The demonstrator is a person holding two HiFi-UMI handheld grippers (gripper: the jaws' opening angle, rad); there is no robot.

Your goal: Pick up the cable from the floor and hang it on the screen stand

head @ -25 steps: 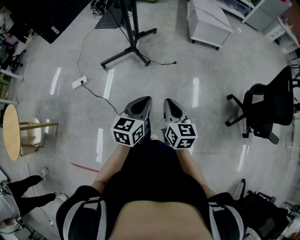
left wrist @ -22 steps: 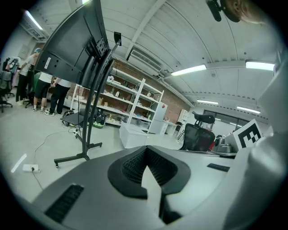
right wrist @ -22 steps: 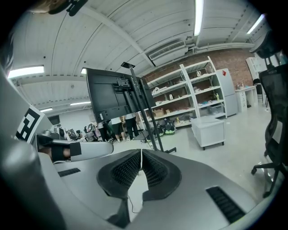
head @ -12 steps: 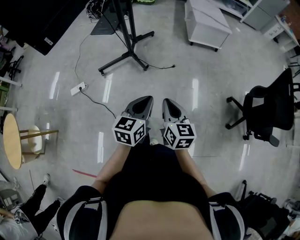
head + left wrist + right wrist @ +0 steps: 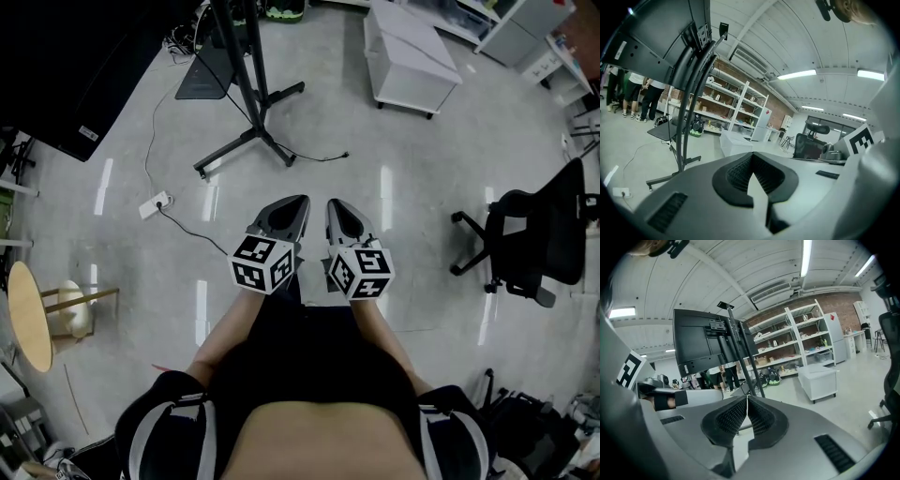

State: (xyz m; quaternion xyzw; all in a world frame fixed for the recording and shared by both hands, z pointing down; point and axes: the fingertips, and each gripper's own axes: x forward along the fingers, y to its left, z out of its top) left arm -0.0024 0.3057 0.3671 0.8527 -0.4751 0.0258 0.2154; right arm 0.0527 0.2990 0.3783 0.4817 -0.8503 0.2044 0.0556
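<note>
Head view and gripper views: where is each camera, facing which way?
Head view: on the person's head, facing steeply down at the floor; shows torso, forearms, left tongs, right tongs.
Left gripper view: on left tongs, facing along shut jaws toward the screen stand.
Right gripper view: on right tongs, likewise; left tongs at left.
Shared: screen stand, white cabinet.

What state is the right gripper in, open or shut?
Shut and empty: the right gripper has its pads meeting at the tips in the right gripper view, with nothing between them.
</note>
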